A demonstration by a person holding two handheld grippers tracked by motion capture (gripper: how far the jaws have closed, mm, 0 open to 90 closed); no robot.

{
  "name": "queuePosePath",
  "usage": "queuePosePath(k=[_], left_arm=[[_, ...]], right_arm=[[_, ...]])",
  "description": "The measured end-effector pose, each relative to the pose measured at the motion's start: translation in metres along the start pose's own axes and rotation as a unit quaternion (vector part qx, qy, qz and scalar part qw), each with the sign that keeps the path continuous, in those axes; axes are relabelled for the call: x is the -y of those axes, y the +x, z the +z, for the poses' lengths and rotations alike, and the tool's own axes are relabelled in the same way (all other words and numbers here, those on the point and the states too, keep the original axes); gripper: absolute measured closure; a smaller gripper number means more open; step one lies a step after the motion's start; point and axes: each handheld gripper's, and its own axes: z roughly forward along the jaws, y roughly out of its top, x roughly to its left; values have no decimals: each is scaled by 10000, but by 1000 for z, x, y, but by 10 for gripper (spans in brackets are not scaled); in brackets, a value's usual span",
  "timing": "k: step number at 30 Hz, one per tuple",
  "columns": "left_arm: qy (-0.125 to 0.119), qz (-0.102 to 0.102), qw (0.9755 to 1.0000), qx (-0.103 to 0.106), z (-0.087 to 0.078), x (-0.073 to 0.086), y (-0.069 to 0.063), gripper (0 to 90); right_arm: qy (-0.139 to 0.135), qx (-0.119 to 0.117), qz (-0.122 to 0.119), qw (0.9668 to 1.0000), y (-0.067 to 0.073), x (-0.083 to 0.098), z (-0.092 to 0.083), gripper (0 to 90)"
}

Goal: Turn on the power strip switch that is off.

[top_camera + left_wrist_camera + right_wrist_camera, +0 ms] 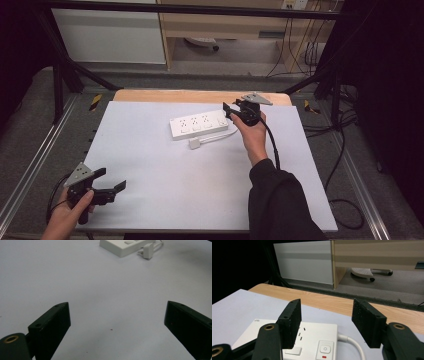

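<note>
A person is holding two black grippers over a white mat (165, 170) that is covering a wooden table (200, 96). The right gripper (229, 111) is hovering at the switch end of a white power strip (198, 124), which is lying flat in the far middle of the mat; its jaws are standing apart with nothing between them, the strip's power button (325, 349) and a red mark showing just below the gap in the right gripper view. The strip's white cord (353, 343) is leaving that same end and curling around the near side to a white plug (195, 144), which is resting on the mat just beside the strip. The left gripper (111, 180) is waiting near the mat's near left corner, well apart from the strip, its jaws spread wide over bare mat. Beyond the table, grey floor, a wooden cabinet (225, 22), a white panel (110, 35) and a chair base (362, 272) are sitting in the background, with black cables (345, 150) trailing along the right side.
</note>
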Motion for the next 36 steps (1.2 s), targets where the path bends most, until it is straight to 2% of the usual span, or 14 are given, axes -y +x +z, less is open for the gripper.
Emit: queuePosePath(k=[18,36], left_arm=[[16,24,10000,7,0,0,0,68],[36,27,10000,8,1,0,0,68]], right_arm=[[144,-25,-87,9999,2,8,10,505],[491,-86,-190,9986,4,24,26,687]])
